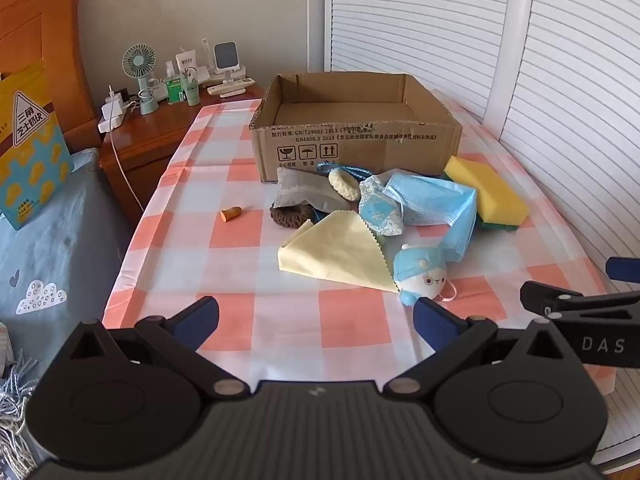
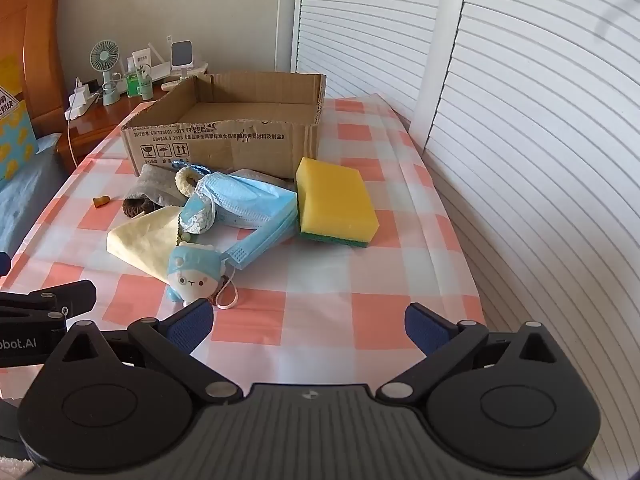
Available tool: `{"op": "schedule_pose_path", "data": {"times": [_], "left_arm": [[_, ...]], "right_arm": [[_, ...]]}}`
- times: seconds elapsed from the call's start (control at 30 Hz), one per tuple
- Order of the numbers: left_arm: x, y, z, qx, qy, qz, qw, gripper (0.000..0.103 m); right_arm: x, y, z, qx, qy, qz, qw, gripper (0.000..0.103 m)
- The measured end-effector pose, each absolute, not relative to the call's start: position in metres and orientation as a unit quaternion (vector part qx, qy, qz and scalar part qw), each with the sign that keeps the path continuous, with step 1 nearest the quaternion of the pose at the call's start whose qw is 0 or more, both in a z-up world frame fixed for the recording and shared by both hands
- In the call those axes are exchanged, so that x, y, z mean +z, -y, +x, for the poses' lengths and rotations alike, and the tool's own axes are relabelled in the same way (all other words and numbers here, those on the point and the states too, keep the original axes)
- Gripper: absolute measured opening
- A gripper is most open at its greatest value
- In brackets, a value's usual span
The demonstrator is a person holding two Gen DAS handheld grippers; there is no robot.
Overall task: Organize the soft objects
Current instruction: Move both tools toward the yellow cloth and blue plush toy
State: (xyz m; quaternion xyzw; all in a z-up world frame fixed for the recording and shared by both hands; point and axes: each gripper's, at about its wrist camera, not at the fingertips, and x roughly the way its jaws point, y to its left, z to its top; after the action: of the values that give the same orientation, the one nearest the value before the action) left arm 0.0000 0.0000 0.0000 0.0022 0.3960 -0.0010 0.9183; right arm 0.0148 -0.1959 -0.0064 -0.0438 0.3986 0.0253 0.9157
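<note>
The checked tablecloth (image 1: 280, 320) carries an open cardboard box (image 1: 356, 136), standing empty. Just in front of it lies the pile: yellow sponge (image 2: 336, 200), blue face mask (image 2: 252, 204), yellow cloth (image 1: 340, 252), small plush toy (image 2: 194, 276). Left gripper (image 1: 316, 316) and right gripper (image 2: 308, 320) hover spread wide, holding nothing.

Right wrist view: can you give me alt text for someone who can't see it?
The open right gripper hovers empty over a pink-checked tablecloth. Ahead lie a yellow sponge, blue face masks, a small plush toy and a yellow cloth, before an empty cardboard box.
</note>
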Motion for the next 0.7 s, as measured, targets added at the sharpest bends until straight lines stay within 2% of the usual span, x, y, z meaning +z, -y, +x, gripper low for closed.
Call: {"op": "schedule_pose_path", "data": {"times": [0.7], "left_arm": [[0.0003, 0.0009, 0.0021, -0.005, -0.396, -0.001, 0.918, 0.102]], "right_arm": [[-0.0072, 0.1960, 0.0144, 0.027, -0.396, -0.039, 0.917, 0.103]]}}
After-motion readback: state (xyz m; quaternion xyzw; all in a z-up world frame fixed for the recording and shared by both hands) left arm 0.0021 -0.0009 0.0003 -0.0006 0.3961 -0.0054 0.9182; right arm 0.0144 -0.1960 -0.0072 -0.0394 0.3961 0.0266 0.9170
